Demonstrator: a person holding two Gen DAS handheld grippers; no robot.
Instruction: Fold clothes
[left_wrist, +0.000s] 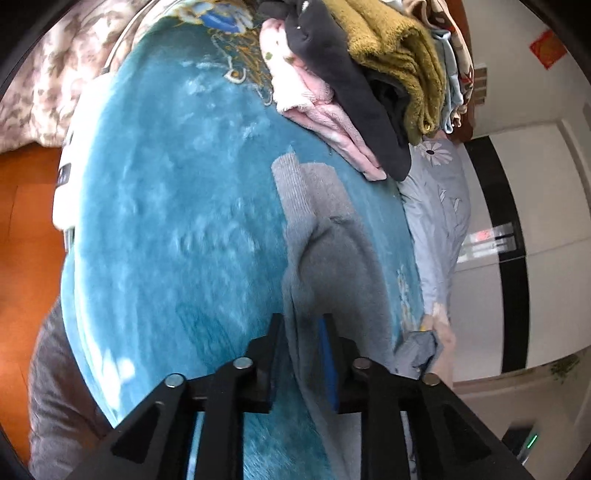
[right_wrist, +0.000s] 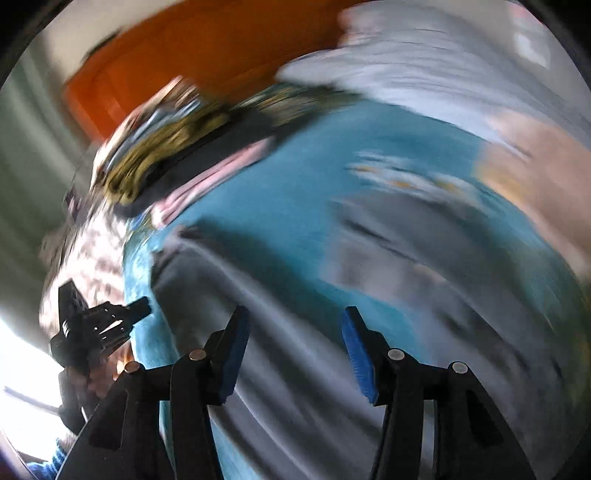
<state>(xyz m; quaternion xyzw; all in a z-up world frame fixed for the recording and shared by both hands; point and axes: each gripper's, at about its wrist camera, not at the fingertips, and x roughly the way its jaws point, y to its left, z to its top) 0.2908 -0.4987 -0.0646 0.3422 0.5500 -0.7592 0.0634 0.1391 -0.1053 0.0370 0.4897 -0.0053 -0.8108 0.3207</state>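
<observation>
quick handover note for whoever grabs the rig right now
Left hand-held gripper: jaws slightly apart, grey knit garment between them; grip unclear.
Right hand-held gripper: open, empty, over the garment; that view is blurred.
Garment lies partly folded on the teal plush blanket. Stack of folded clothes sits at the far end.
Left: finish the fold, add it to the stack.

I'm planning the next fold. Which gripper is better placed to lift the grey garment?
Left. The left gripper already has the grey garment between its fingers; the right gripper is open, its view blurred.
</observation>
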